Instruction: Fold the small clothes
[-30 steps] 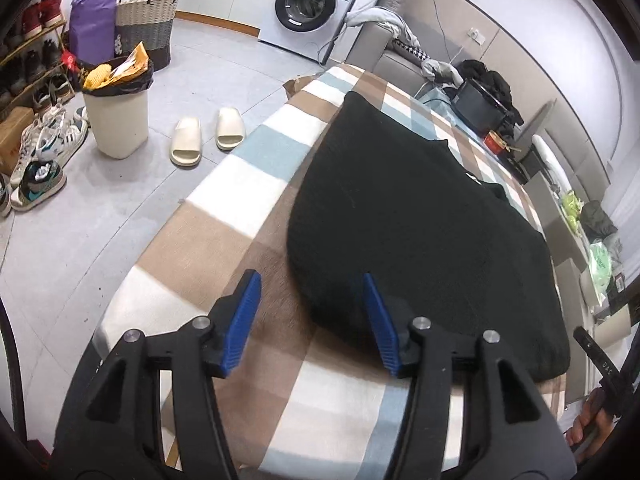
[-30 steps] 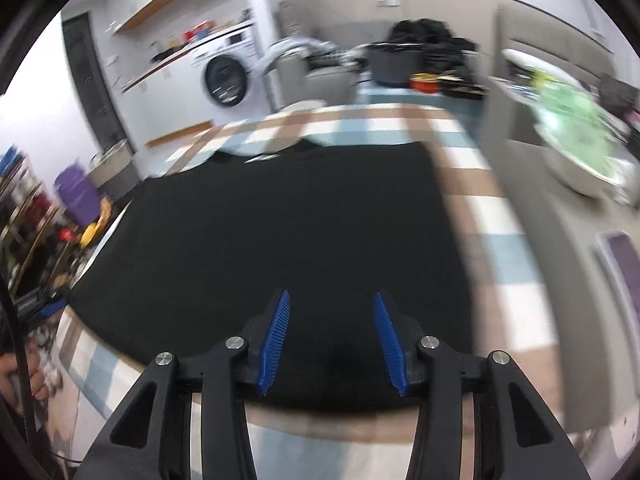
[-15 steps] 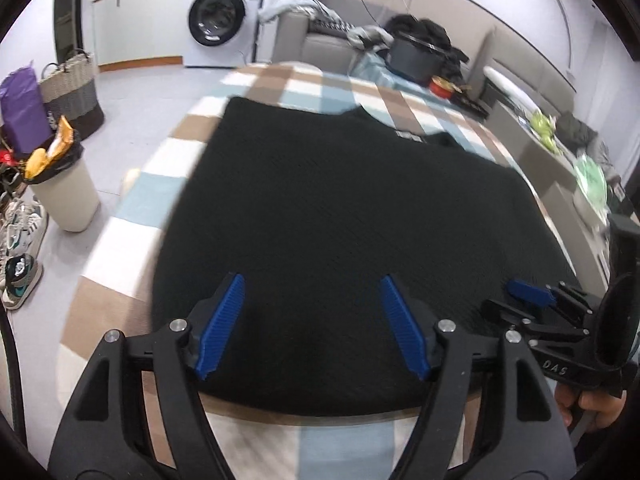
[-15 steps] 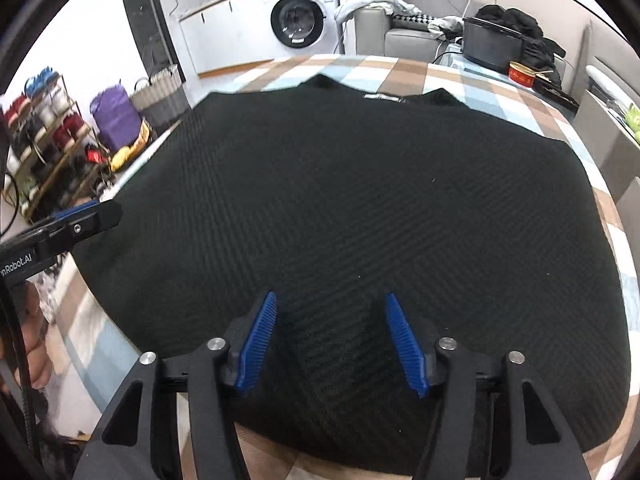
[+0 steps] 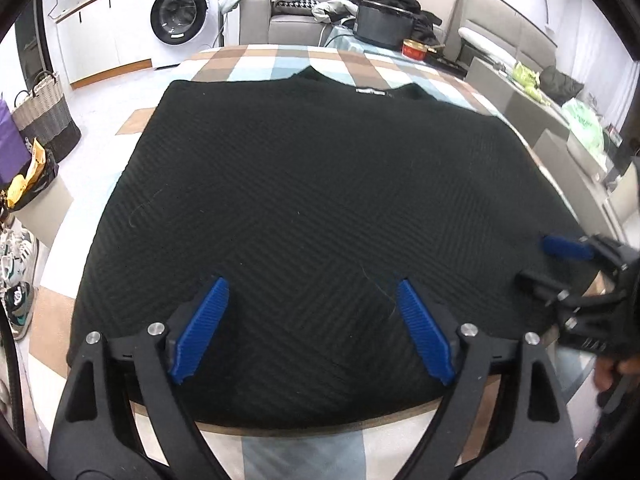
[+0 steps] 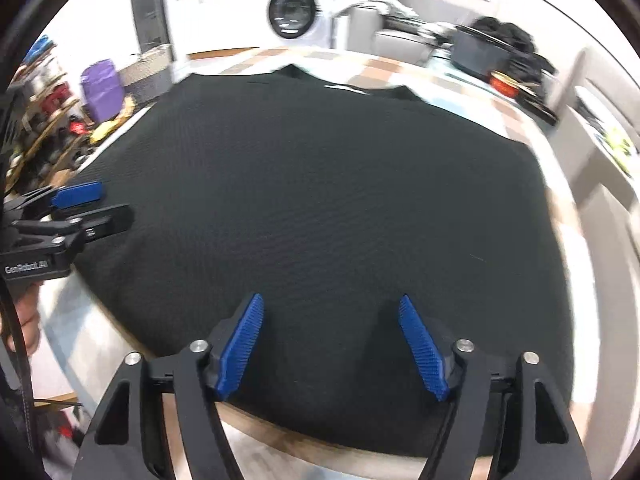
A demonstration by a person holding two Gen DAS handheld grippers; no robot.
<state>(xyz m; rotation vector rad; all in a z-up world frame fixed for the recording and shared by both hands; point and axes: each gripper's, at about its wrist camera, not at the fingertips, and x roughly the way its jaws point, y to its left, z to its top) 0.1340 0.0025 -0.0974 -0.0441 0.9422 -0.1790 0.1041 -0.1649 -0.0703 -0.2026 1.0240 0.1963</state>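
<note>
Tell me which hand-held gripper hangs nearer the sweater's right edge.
The right hand-held gripper: it sits by the black sweater's right edge, while the left hand-held gripper hangs over the near hem's middle.

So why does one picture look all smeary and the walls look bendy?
Right wrist view: motion blur smears the washing machine and room edges. Left wrist view: sharper, the black top shows its weave. Both views: fisheye lenses curve straight walls.
</note>
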